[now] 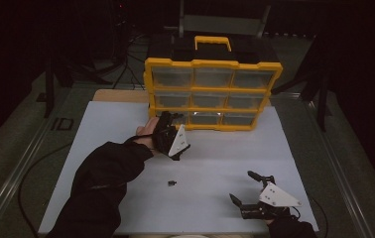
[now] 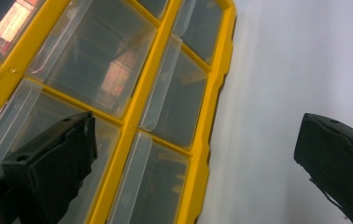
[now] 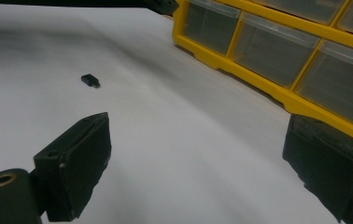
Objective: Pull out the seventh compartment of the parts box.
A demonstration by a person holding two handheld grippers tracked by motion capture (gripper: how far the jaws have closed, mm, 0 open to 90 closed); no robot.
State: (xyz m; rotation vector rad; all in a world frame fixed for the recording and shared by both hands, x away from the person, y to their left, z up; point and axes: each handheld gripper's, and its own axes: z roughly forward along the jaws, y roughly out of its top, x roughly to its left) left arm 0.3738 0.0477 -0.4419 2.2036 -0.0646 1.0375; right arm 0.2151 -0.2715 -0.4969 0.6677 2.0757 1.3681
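Note:
A yellow organizer (image 1: 211,91) with clear drawers stands upright at the back of the white table (image 1: 116,124). My left gripper (image 1: 169,130) hovers at its bottom left corner, open, with nothing between its jaws; in the left gripper view the clear drawers (image 2: 114,60) fill the space ahead. A small black part (image 1: 171,183) lies alone on the white sheet, and in the right gripper view the black part (image 3: 90,80) sits far ahead to the left. My right gripper (image 1: 247,187) rests open near the front right edge, holding nothing.
The organizer has a yellow carry handle (image 1: 212,42) on top. Grey floor and dark cables surround the table. The organizer's yellow base rail (image 3: 258,84) runs across the upper right of the right gripper view.

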